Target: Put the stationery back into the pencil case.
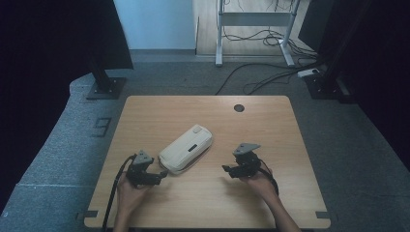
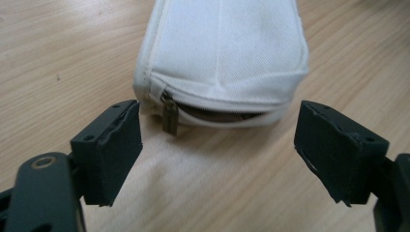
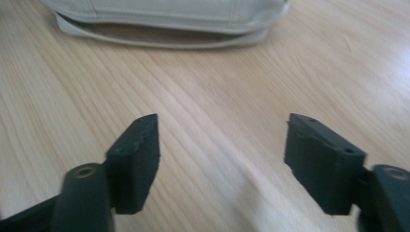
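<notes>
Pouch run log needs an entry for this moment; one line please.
pouch: on table, zipper part open | left gripper: open, at zipper end | right gripper: open, apart

Lab or office, carpeted floor (image 1: 338,140), desk frame (image 1: 254,29), loose cables (image 1: 261,77)

Bare table (image 1: 203,203) lies between both claws; only the white pouch (image 1: 186,148) blocks the middle.

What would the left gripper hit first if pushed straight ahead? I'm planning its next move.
Most likely the near end of the white pouch, around its partly open zipper and brass pull. The left gripper is open, and only bare table lies between.
</notes>
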Demonstrator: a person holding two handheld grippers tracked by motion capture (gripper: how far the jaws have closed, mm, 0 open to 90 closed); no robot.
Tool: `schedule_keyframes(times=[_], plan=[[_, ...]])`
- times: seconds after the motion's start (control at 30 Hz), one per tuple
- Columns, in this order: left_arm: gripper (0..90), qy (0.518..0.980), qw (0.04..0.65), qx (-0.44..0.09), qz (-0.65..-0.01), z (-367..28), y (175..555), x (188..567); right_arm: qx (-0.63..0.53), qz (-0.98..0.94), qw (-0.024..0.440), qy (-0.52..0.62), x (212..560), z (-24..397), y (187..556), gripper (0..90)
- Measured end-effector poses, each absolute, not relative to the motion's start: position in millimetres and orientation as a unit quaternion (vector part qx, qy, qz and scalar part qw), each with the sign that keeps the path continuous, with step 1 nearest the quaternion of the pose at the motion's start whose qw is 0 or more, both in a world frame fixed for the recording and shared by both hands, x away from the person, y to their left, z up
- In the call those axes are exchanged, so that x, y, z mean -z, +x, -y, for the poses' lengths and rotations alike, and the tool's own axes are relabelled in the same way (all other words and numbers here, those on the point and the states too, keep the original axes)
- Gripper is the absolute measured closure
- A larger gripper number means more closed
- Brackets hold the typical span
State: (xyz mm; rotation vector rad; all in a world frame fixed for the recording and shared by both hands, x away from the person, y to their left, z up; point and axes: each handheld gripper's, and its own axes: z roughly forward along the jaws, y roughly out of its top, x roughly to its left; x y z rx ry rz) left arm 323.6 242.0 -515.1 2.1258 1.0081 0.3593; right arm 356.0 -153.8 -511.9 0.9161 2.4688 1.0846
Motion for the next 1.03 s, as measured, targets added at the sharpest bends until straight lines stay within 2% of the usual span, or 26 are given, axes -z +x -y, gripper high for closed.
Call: schedule_keyframes(times=[0.17,0.43,0.6,0.7,1.03], plan=[[14.2,0.829,0.364,-0.142,-0.4,-250,316,520,-0.377,-0.849,0.153,0.336,518,169,348,13.1],[10.8,0.823,0.37,-0.135,-0.409,-261,309,531,-0.382,-0.835,0.166,0.359,528,196,334,8.4],[4.2,0.83,0.342,-0.145,-0.416,-262,309,542,-0.367,-0.835,0.168,0.374,543,211,329,3.9],[0.1,0.838,0.317,-0.151,-0.418,-259,311,548,-0.355,-0.836,0.164,0.385,552,217,328,3.2],[0.0,0.838,0.316,-0.153,-0.419,-258,311,548,-0.361,-0.832,0.163,0.388,556,225,323,4.4]])
